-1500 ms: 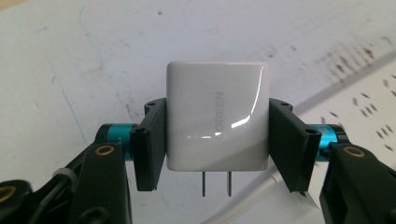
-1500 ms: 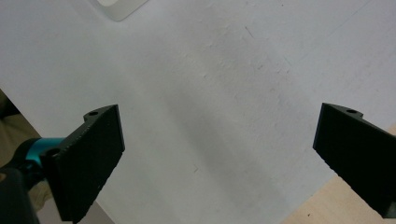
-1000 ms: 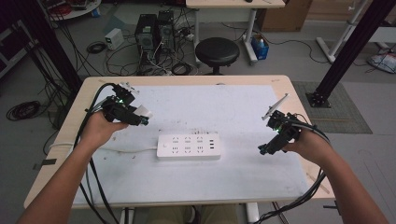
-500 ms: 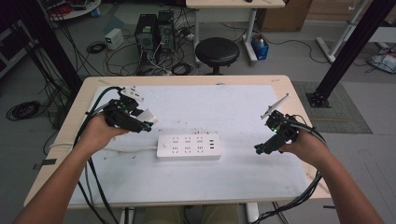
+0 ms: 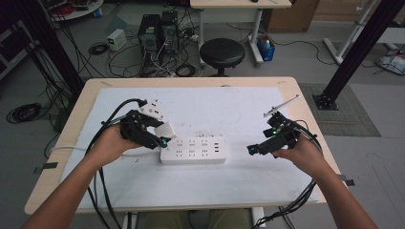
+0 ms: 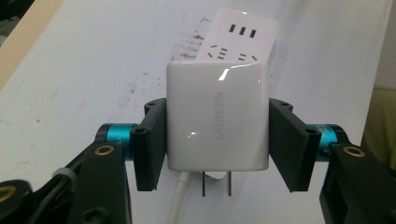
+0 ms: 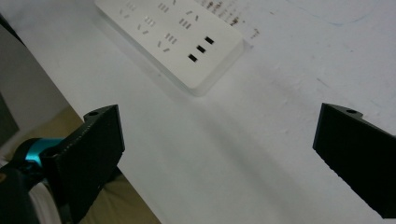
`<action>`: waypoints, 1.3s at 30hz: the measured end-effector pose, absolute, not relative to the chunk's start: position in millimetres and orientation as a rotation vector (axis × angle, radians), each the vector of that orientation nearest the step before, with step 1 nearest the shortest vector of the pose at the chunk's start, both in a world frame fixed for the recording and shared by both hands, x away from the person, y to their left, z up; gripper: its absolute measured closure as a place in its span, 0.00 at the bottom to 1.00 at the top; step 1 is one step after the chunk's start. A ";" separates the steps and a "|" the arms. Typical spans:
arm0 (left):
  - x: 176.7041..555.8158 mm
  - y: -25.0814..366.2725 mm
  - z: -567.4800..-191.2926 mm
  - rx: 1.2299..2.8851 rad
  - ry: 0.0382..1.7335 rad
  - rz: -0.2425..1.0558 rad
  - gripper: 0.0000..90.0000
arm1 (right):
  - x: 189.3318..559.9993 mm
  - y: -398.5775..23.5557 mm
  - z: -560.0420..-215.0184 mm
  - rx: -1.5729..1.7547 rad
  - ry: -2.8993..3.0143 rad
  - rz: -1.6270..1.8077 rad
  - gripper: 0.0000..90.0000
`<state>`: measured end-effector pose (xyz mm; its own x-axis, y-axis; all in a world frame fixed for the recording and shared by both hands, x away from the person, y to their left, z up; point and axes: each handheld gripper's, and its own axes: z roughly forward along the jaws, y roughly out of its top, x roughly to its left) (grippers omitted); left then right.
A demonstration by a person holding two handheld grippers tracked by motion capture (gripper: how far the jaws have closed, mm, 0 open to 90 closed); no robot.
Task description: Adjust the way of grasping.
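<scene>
My left hand-held gripper [image 5: 160,138], clamped on the white charger [image 6: 217,122], has carried it rightward to just above the power strip [image 5: 192,150] on the table [image 5: 248,183]; plugging in next. Right hand-held gripper [image 5: 258,149] wide open, empty.

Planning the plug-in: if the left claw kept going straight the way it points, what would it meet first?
Probably the power strip: it lies just beyond the white charger gripped in the left claw, though the gap is hard to judge.

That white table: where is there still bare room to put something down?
Free: the far strip of the table behind the power strip, and the near strip before it between both forearms. Crowded: the strip's left end, where the left gripper holds the charger.
</scene>
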<state>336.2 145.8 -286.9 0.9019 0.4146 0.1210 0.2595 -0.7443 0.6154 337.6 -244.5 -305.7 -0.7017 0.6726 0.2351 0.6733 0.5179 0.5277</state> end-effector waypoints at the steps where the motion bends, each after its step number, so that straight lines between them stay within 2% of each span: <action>1: 334.8 143.5 -287.7 2.444 0.469 0.332 0.47 | 337.6 -244.5 -305.7 -1.213 -2.736 -0.952 0.02; 22: 324.4 97.7 -307.5 2.455 0.213 0.274 0.47 | 332.7 -242.0 -321.3 -1.353 -2.196 -1.148 0.04; 39: 325.8 69.0 -311.6 2.405 0.131 0.232 0.47 | 332.2 -224.7 -325.2 -1.339 -1.967 -1.139 0.06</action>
